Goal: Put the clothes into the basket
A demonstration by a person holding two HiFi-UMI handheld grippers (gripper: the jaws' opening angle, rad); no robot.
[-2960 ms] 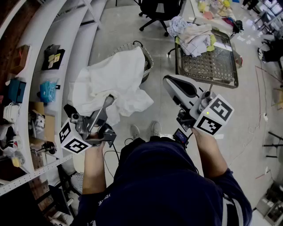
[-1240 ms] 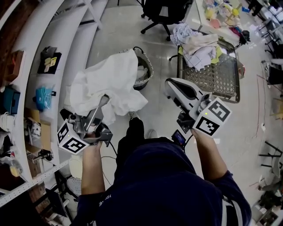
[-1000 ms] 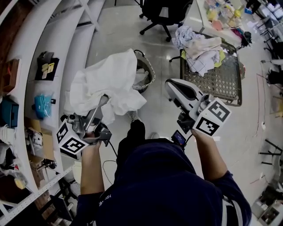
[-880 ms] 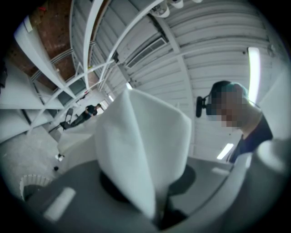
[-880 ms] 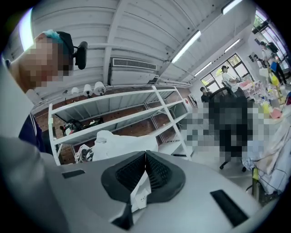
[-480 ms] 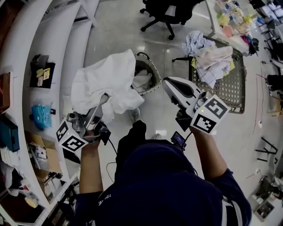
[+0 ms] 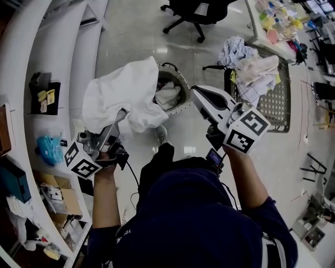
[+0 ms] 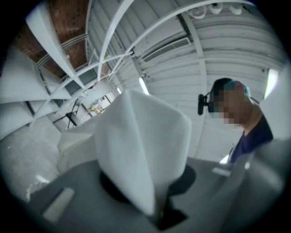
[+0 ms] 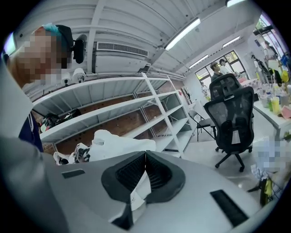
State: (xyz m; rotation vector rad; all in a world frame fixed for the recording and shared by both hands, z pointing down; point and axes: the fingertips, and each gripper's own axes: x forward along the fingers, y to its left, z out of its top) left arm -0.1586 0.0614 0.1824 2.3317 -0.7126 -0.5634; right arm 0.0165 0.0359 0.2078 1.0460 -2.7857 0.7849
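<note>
A large white cloth (image 7: 123, 94) hangs bunched from my left gripper (image 7: 122, 113), which is shut on it. In the left gripper view the cloth (image 8: 141, 150) rises out of the pinched jaws (image 8: 154, 200) and blocks most of what lies ahead. The round woven basket (image 7: 187, 97) stands on the floor just right of the cloth, which overlaps its left rim. White clothes (image 7: 167, 97) lie inside it. My right gripper (image 7: 194, 90) hovers by the basket's right rim with its pads (image 9: 157, 170) together and no garment in them. The right gripper view also catches the white cloth (image 9: 118, 141).
A wire cart (image 7: 277, 99) with a pile of clothes (image 7: 251, 65) stands at the right. A black office chair (image 7: 196, 10) is beyond the basket. White shelves (image 7: 52, 63) with small items run along the left. The person's shoe (image 7: 160, 134) is on the floor below the basket.
Both grippers have come closer to the basket, with the cloth still held by the left one. The cloth now overlaps the basket's left rim, and the right gripper's tip is at its right rim.
</note>
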